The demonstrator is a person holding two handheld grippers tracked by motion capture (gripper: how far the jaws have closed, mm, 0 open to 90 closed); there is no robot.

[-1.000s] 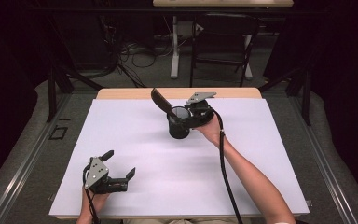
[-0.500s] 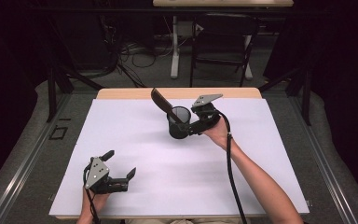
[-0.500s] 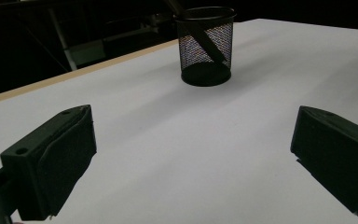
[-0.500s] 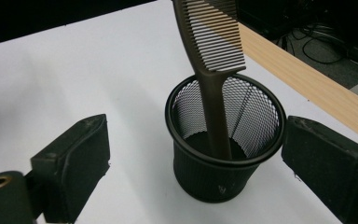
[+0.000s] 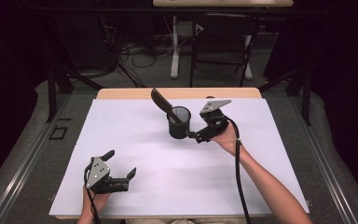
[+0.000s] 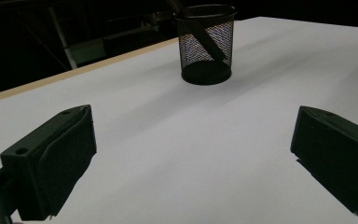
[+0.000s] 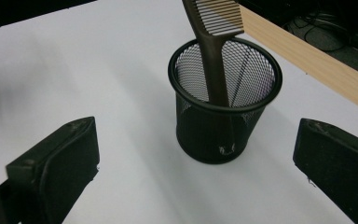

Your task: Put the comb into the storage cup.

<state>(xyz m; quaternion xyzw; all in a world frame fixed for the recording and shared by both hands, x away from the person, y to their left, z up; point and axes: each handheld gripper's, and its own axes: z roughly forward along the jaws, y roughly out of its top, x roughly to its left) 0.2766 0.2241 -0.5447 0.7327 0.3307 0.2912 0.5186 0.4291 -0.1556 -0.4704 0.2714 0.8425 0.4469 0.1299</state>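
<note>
A black mesh cup (image 5: 179, 123) is stood upright toward the far middle of the white desk (image 5: 135, 140), with a brown comb (image 5: 162, 103) leaned inside it, teeth up. The right tool (image 5: 193, 135) is held just beside the cup, jaws spread, nothing gripped. The left tool (image 5: 121, 169) is parked well away from the cup, also released.

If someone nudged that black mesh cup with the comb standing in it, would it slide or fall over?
The mesh cup looks thin-walled and see-through, so probably light; a low nudge would likely slide it on the smooth white table. The comb leans on the rim and sticks out well above it, so a push near the top might tip it.
</note>
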